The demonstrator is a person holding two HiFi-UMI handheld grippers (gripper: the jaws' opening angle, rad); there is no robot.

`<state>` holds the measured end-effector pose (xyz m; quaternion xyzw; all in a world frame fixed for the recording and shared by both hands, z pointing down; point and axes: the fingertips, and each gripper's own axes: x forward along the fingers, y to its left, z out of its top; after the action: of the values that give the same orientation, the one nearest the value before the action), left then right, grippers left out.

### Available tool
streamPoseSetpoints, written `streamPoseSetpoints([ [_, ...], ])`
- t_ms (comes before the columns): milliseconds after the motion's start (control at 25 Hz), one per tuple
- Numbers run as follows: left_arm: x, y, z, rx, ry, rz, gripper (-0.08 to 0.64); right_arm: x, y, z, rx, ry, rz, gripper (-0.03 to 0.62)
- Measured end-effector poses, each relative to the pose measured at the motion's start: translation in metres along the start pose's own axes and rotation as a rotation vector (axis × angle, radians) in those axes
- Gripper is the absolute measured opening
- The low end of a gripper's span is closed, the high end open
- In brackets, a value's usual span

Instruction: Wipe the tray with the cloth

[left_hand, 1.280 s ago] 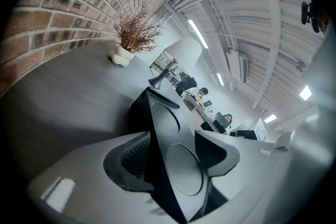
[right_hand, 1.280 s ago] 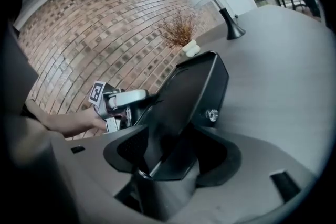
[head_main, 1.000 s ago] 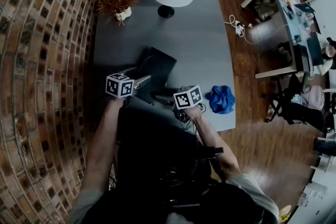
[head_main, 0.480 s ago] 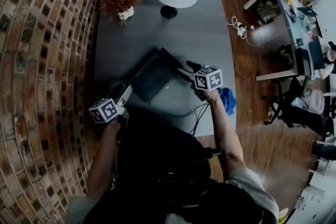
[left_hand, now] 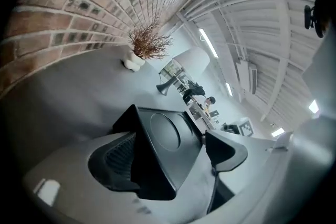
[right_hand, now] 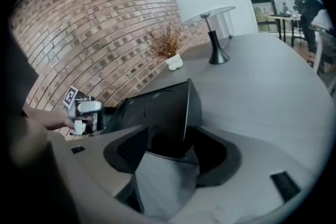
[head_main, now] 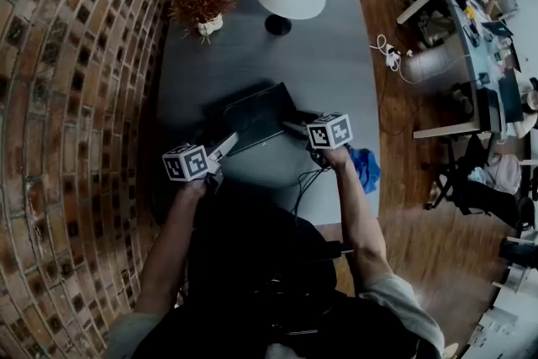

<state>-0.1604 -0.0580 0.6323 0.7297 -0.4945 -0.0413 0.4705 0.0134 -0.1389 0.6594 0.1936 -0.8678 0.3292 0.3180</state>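
Where right gripper (right_hand: 168,149) meets tray (right_hand: 157,113), jaws seemingly clamp its corner.

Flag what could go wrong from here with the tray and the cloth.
1. The left gripper has just been opening its jaws, and the tray corner now sits loose between them. The black tray therefore seems to be held only by the right gripper, clamped at one corner, so it may pivot or slip.
2. The blue cloth lies untouched at the edge of the table, beside the right forearm. A sweep of that arm might push it off.
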Motion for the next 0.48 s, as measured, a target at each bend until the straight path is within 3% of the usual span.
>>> streamPoseSetpoints([
  [200,0.05,-0.002,0.045,0.07,0.033,-0.062,0.402,-0.02,-0.004,-0.012,0.178,-0.161,-0.039,0.267],
  [480,0.07,-0.006,0.061,0.082,0.035,-0.078,0.402,-0.021,-0.01,-0.012,0.192,-0.175,-0.101,0.267],
])
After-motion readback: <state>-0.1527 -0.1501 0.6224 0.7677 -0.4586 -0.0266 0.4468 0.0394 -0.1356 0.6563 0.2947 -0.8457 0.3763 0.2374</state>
